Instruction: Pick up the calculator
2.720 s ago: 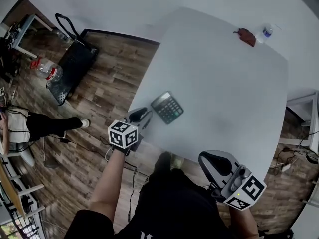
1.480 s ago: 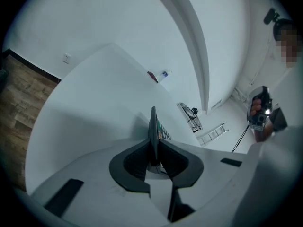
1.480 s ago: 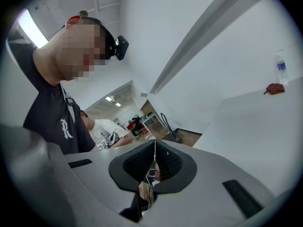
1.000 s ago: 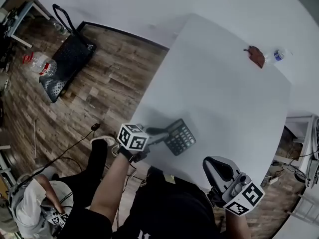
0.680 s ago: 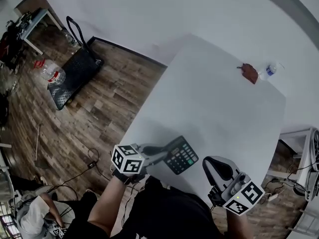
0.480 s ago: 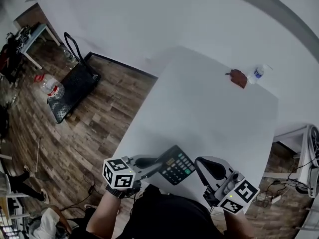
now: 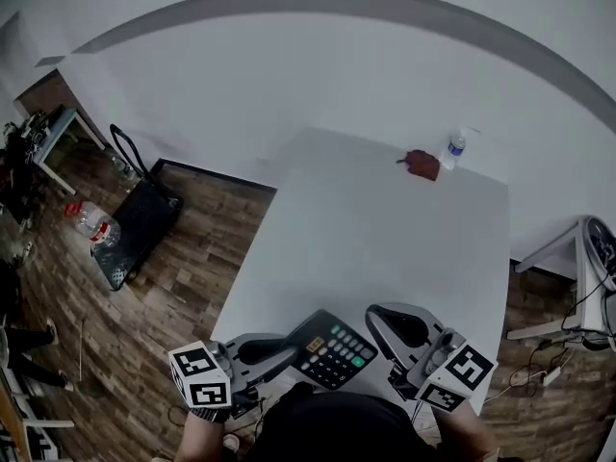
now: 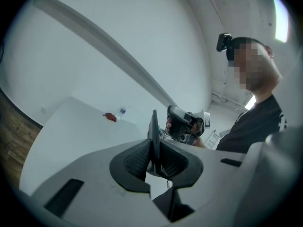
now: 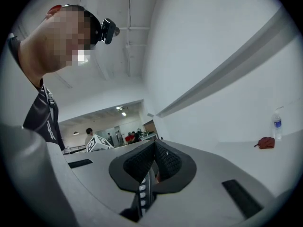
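Black calculator (image 7: 333, 352), edge-on, clamped between left gripper (image 8: 154, 151) jaws; its opposite edge pinched within right gripper (image 9: 152, 168) narrow jaws; white bench (image 7: 385, 229) below both jaws.

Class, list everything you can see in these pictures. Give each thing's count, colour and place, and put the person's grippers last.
table: 1, white, centre, against the wall.
calculator: 1, black with pale keys, held over the table's near edge.
water bottle: 1, clear with a blue label, at the table's far edge.
pouch-like thing: 1, dark red, beside the water bottle.
hand cart: 1, black, on the wooden floor at left.
large bottle: 1, clear with a red label, on the floor by the hand cart.
left gripper: 1, grey, clamped on the calculator's edge.
right gripper: 1, grey, jaw tips together, close beside the calculator.
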A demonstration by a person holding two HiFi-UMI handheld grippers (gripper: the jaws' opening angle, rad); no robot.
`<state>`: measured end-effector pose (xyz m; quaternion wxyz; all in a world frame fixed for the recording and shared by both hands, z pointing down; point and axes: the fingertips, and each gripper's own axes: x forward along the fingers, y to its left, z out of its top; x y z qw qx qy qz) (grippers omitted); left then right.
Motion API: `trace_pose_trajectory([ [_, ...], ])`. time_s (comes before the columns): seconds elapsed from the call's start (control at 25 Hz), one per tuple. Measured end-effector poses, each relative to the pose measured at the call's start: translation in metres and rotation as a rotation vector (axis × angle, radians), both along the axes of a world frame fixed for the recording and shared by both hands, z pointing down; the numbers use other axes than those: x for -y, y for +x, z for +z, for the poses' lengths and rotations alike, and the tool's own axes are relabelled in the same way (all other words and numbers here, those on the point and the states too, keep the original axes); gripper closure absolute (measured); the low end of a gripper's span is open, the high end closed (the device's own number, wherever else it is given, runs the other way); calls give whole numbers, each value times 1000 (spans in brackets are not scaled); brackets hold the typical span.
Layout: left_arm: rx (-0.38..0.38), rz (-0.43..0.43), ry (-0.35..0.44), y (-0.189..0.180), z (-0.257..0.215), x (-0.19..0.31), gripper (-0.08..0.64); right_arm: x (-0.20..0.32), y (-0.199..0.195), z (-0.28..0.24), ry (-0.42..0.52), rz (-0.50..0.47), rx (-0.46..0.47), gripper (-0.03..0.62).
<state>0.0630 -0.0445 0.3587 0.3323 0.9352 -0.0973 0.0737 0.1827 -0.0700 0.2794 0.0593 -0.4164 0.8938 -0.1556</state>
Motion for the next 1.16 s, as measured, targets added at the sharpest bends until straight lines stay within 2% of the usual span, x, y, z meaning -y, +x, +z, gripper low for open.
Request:
trace_pose_trajectory([
  [0.36, -37, -3, 40, 17, -21, -16, 509, -10, 22, -20, 58, 38, 0, 580],
  [1.16, -36, -42, 41, 20, -25, -23, 511, -16, 26, -16, 53, 12, -10, 580],
])
